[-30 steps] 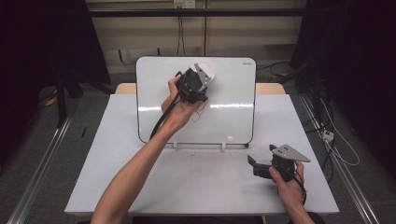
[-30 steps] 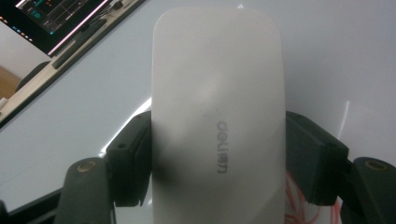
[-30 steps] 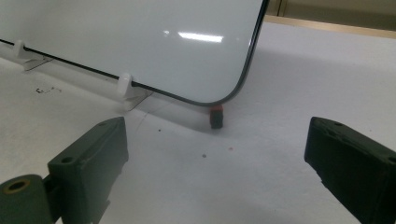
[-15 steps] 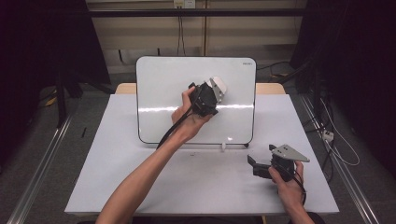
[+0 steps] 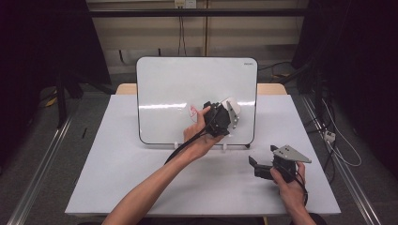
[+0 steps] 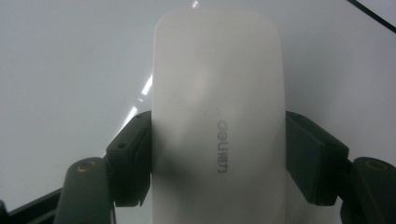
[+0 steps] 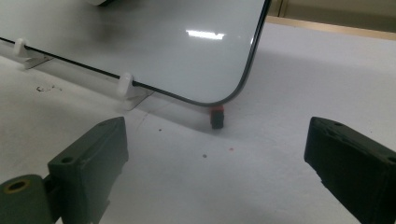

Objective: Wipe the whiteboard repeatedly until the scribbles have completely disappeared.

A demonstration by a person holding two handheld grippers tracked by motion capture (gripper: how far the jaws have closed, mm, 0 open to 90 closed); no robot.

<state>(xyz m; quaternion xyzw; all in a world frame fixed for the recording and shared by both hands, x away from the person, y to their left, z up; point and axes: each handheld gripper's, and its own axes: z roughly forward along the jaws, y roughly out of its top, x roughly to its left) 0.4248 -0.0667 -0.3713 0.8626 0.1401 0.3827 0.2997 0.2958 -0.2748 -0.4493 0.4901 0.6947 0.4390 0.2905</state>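
We hold: left claw clamped on white whiteboard eraser, against whiteboard by its red mark; right claw wide, near counter's right edge.

Whiteboard eraser: white, smooth, oblong w/ rounded ends, grey "deli" logo along its length. Clamped at both long sides betw. the jaws of the left gripper, off the desk, front end sticking out well past the jaw tips. In the high view the eraser sits against the lower right part of the whiteboard, just right of a small red scribble.

Whiteboard: white, glossy, dark thin edge, rounded corners; stands near-upright, leaning back a bit, on small white clip feet at the far middle of the desk.
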